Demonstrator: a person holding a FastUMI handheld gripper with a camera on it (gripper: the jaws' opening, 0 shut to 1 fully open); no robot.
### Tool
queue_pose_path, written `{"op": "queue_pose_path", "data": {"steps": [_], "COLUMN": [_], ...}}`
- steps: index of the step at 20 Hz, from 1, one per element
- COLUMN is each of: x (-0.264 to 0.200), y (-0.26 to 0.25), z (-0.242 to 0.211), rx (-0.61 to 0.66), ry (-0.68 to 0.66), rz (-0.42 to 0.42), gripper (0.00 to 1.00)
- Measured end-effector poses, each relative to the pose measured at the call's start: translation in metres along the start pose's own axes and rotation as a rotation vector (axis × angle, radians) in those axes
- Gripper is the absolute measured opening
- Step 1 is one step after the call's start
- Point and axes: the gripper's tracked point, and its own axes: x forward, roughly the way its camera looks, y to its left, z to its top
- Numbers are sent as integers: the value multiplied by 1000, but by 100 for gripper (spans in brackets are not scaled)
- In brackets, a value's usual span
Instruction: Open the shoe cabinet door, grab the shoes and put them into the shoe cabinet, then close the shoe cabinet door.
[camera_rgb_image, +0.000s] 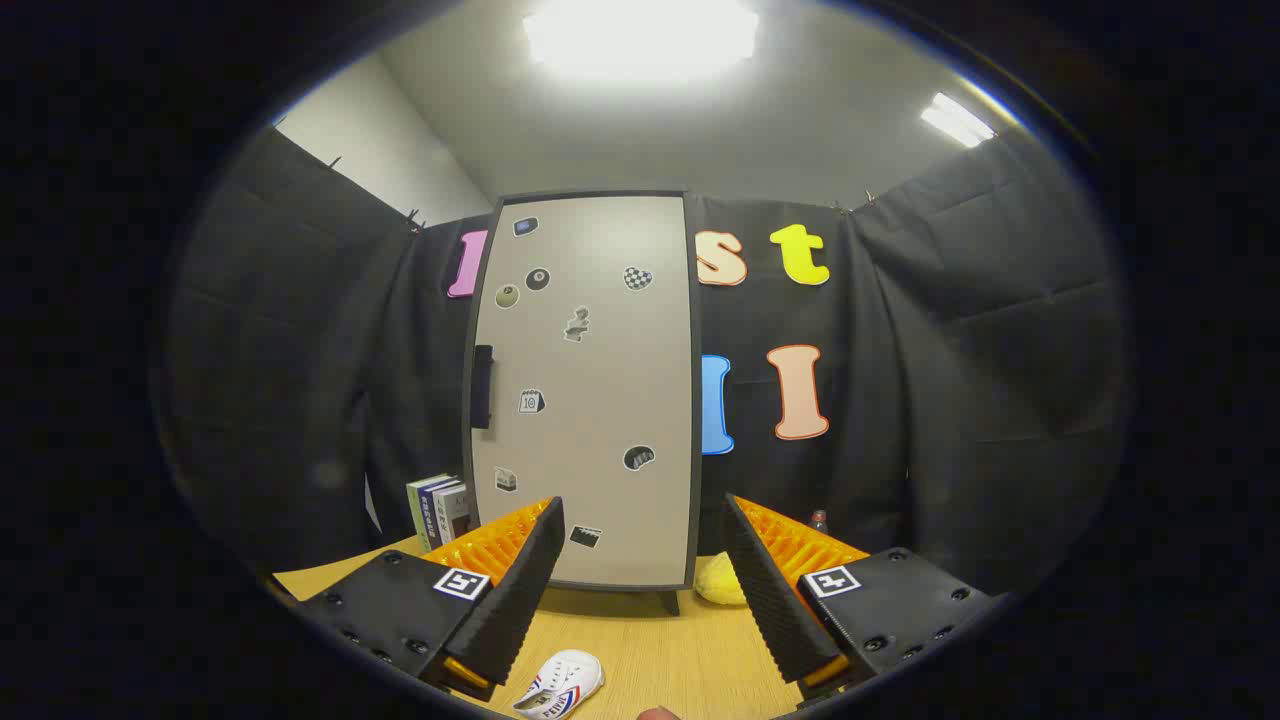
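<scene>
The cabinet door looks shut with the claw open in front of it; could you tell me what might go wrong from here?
1. The handle is slim and sits at the door's far edge, left of the open claw; a hasty reach could slip off.
2. The shoe lies below the fingers and might get knocked.

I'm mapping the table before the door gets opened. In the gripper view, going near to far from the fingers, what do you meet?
White shoe on the table between the open, empty gripper fingers → yellow fluffy thing by the cabinet's foot → closed shoe cabinet, black handle on its left edge.
</scene>
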Motion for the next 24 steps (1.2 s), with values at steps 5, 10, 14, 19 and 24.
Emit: {"op": "queue_pose_path", "data": {"steps": [5,10,14,19,24], "x": [-2,-4,-3,9,41], "y": [1,2,4,19,51], "z": [-1,0,1,8,37], "rx": [-17,-15,-12,24,108], "ry": [-2,-4,-4,10,5], "rz": [-1,-3,-3,17,53], "gripper": [98,98,98,98,98]}}
